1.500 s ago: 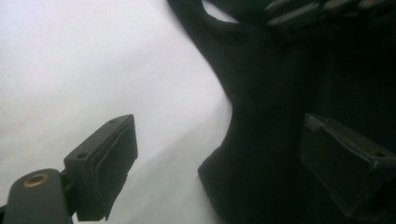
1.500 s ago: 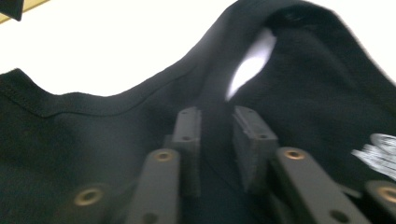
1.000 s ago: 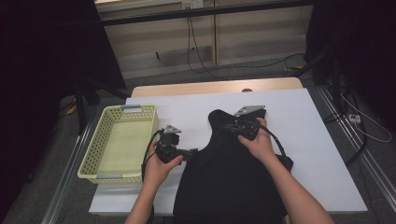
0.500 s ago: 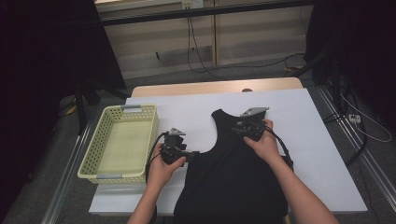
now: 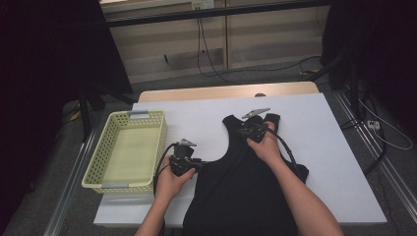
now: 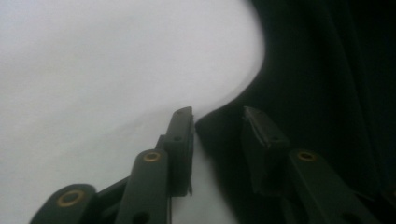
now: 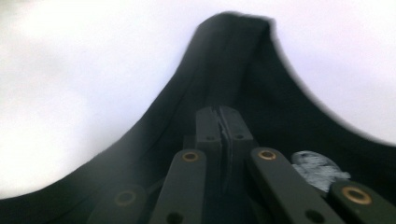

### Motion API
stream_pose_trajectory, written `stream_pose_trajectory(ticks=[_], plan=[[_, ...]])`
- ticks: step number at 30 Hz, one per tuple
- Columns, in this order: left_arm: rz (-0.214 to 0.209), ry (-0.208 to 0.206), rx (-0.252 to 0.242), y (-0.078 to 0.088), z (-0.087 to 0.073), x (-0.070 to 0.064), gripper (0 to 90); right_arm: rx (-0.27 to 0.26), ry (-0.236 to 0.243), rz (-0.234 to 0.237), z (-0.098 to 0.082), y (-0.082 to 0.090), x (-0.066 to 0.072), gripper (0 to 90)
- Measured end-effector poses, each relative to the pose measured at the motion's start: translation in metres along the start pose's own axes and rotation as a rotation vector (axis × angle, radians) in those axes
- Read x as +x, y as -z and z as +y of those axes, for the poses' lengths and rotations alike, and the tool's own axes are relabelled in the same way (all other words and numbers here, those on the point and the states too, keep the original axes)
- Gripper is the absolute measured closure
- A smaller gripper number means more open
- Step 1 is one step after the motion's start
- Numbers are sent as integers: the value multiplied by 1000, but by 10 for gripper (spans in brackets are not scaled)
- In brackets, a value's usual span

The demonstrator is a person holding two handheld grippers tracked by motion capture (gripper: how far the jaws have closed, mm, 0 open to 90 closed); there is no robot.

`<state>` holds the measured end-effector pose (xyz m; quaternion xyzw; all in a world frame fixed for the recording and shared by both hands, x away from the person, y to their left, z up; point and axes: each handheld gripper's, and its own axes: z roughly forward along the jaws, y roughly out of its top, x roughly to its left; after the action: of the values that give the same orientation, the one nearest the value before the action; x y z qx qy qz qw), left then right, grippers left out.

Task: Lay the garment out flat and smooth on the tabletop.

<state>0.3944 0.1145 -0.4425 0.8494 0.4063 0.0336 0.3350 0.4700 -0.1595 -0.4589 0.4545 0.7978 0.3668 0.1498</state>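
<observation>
A black tank top (image 5: 241, 182) lies on the white table (image 5: 319, 147), straps pointing away from the person. My left gripper (image 5: 199, 164) is at the garment's left armhole edge. In the left gripper view its jaws (image 6: 217, 116) have just been closing and still stand apart, with the hem of the tank top (image 6: 327, 70) between them. My right gripper (image 5: 242, 129) sits near the neckline. In the right gripper view (image 7: 222, 112) its pads are pinched together on the fabric below a strap (image 7: 233, 60).
A pale yellow mesh basket (image 5: 147, 114) with nothing in it stands on the table's left side. A whitish label (image 7: 317, 170) shows on the garment beside my right jaws. Cables trail from both grippers. Bare table lies right of and beyond the garment.
The garment's top, bunched up a second ago, now lies spread with neckline and straps showing. The right hand has dropped slightly onto it. The left hand has barely moved.
</observation>
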Motion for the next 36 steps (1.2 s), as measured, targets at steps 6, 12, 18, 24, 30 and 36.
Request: stream_pose_trajectory(ticks=[6,12,18,24,30,36], plan=[[-14,24,12,-1,1,-1,837,0,-9,-69,2,12,-7,864],[-15,33,-1,4,3,2,868,-52,38,-98,7,13,6,642],[-10,39,-30,13,5,1,871,-51,70,-58,13,0,21,571],[-20,27,-34,17,6,0,872,-31,48,-63,9,-20,18,556],[-17,30,-41,17,6,1,872,-41,26,-93,9,-21,13,747],[7,33,-50,24,9,4,872,-54,-20,-85,9,-20,7,878]])
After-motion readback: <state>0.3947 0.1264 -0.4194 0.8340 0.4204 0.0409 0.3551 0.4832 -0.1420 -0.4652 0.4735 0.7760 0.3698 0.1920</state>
